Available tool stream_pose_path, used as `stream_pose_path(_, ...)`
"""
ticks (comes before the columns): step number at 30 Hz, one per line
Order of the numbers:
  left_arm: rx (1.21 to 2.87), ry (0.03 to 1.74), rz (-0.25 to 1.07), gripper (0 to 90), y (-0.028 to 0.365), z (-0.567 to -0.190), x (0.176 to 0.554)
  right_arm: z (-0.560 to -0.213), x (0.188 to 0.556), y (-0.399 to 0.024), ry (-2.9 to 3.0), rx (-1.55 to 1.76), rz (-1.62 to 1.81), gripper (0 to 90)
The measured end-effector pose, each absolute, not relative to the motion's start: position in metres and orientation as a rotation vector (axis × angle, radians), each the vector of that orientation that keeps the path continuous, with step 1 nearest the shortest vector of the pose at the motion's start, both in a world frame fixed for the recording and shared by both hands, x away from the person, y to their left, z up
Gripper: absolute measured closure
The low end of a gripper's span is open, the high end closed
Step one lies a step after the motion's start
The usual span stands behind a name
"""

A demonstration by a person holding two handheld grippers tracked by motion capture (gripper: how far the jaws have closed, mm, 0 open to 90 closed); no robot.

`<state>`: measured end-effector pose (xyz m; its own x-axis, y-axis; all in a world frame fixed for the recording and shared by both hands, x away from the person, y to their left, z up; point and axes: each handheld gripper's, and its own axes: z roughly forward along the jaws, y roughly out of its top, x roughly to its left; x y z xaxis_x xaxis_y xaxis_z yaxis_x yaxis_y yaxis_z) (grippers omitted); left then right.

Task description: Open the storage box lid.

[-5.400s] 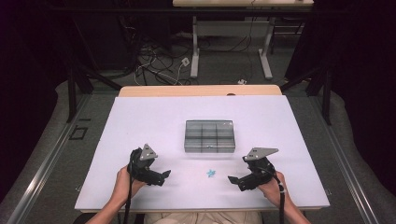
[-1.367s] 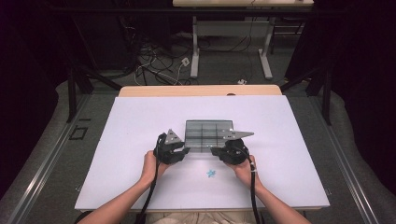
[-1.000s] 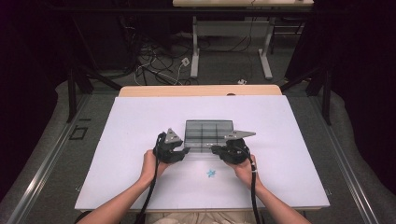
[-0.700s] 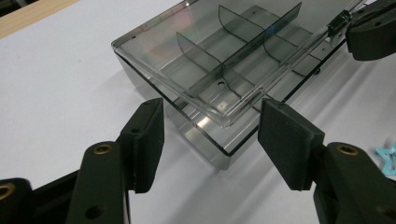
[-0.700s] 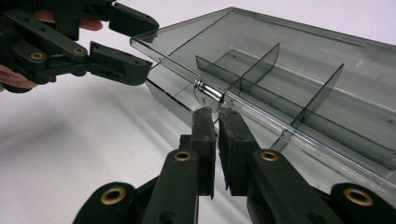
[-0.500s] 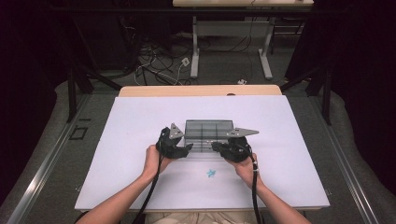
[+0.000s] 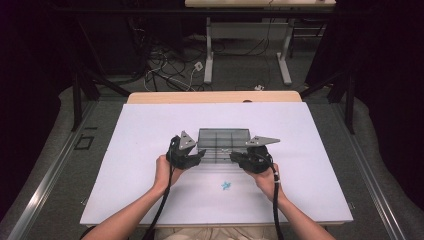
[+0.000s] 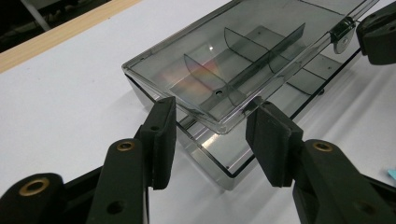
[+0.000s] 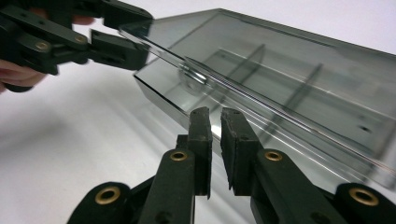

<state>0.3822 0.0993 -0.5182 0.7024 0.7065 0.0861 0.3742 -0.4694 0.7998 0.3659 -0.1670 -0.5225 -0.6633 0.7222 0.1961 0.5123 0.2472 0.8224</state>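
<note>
While both hands worked at its near edge, the white counter [image 7: 150,130] carried one smoky clear box [image 7: 223,137] at its centre, long side across. Inside, thin dividers [image 8: 261,51] split the box into compartments. Its lid [image 8: 243,42] stood tilted up off the base [image 8: 219,163] along the near side, so a wedge of gap showed between the two at the near left corner.

From 7 o'clock the left hand [image 7: 162,170] brought the left gripper [image 7: 200,156] to that corner. In the left gripper view its fingers [image 8: 161,135] straddled the raised corner of the lid, one pad against each side of it, and they had just been closing with the lid between them. They stood about half apart, held that wide by the lid.

From 5 o'clock the right hand [image 7: 265,177] set the right gripper [image 7: 234,158] at the near right part of the box. Its fingers [image 9: 201,140] were nearly together, only a thin slit left, with nothing visibly caught between them; their tips pointed at the base's near wall just under the lifted lid.

A small round latch [image 8: 343,35] sat on the lid's near edge, just beside the right gripper's tip.

At 6 o'clock from the box, well apart from it, a tiny blue piece [image 7: 226,186] lay on the counter between the two forearms.
</note>
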Motion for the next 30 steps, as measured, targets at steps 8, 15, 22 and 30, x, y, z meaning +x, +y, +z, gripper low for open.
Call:
stream_pose_path(8, 2.092, 0.820, 0.524, 54.6, 0.101, -0.517, 0.382, -0.518, 0.363, -0.190, 2.264, 1.216, 1.268, 77.2)
stream_pose_path(15, 2.087, 0.817, 0.522, 54.9, 0.101, -0.517, 0.382, -0.515, 0.368, -0.205, 2.233, 1.259, 1.176, 70.4)
stream_pose_path(22, 2.086, 0.809, 0.523, 54.5, 0.102, -0.517, 0.383, -0.516, 0.375, -0.206, 2.190, 1.253, 1.139, 69.2)
stream_pose_path(30, 2.144, 0.783, 0.524, 44.1, 0.102, -0.514, 0.390, -0.515, 0.377, -0.205, 2.182, 1.241, 1.138, 69.8)
